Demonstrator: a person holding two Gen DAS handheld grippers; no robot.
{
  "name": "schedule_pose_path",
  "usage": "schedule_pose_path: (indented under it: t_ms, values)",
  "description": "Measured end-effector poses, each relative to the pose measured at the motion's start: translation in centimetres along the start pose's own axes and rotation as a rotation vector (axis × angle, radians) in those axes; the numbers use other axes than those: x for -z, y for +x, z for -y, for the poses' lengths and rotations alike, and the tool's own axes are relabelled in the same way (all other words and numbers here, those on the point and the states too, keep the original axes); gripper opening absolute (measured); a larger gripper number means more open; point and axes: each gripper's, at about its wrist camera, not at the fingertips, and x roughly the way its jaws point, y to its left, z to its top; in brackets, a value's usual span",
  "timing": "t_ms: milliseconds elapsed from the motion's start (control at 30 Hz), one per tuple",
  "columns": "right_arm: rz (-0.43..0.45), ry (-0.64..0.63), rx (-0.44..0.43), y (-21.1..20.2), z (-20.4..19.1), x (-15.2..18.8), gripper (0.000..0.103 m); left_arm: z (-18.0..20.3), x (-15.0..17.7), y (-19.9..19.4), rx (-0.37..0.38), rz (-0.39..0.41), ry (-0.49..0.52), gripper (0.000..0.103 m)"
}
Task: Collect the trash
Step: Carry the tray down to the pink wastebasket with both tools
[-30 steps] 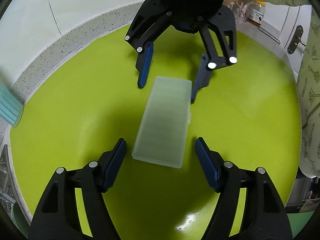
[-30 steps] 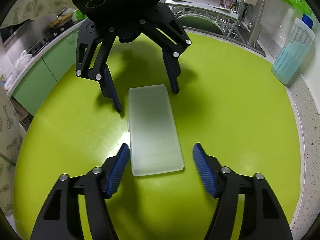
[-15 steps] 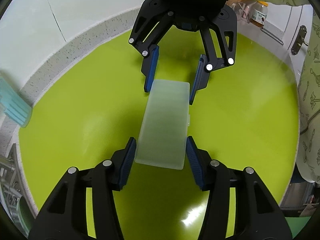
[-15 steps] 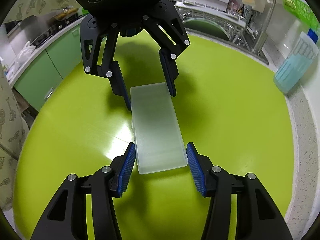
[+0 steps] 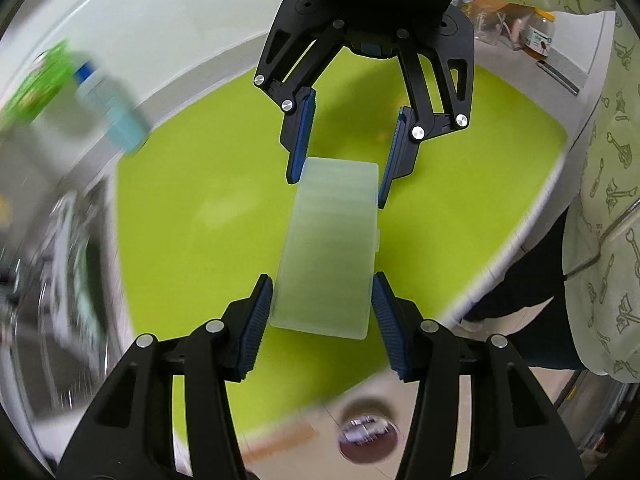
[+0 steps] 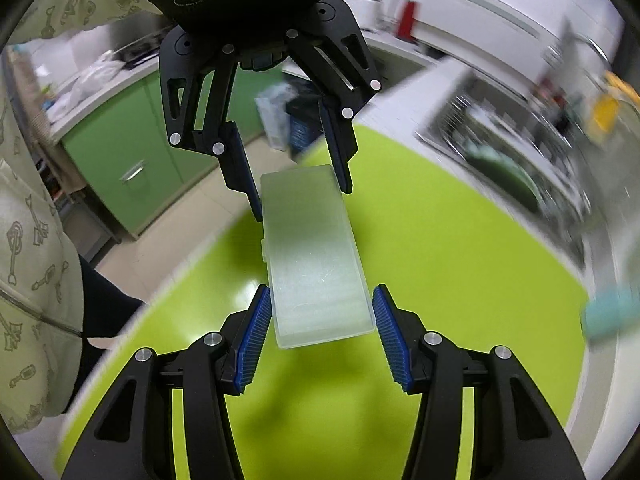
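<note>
Frosted plastic box (image 5: 328, 248), one item, translucent, long and rectangular, with a small tab on one long edge; I have it carried between my two grippers, one at each short end, lifted clear above the lime-green counter (image 5: 200, 216). Left gripper (image 5: 322, 320): blue ribbed pads (image 5: 256, 324) pressed against both sides of the near end of the box as its own camera sees it; its jaws have just been closing, and the box now sits clamped between them. Right gripper (image 6: 318, 320): blue pads (image 6: 252, 332) likewise pinching the opposite end, grip firm on both sides. From the left wrist view the right gripper (image 5: 340, 176) appears at the far end of the box, pointing down at it; from the right wrist view the left gripper (image 6: 298, 192) appears in the same way. Box held roughly level, spanning the gap between the two tools, its shadow (image 6: 280, 412) lying on the counter below. Surroundings, blurred: pale blue bottle with a blue cap (image 5: 112, 116) at the counter's edge by the white wall; green cabinet doors (image 6: 120, 148) with a metal handle; dish rack and sink area (image 6: 500, 152) beyond the counter; a jar (image 5: 540, 36) on a far surface; round dark object on the floor (image 5: 368, 436), which I cannot identify. Person's patterned sleeve (image 5: 600, 160) at the frame edge.
</note>
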Motion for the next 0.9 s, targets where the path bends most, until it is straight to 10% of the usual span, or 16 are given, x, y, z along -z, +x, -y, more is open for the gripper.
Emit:
schedule_pose_path:
  t_ms: [500, 900]
  values:
    - [-0.007, -0.332, -0.255, 14.8, -13.2, -18.4, 0.051, 8.9, 23.8, -10.2, -0.146, -0.084, -0.397, 0.051]
    - [-0.088, -0.451, -0.389, 36.9, -17.4, -19.7, 0.051, 12.9, 42.6, 0.3, -0.151, -0.106, -0.558, 0.051]
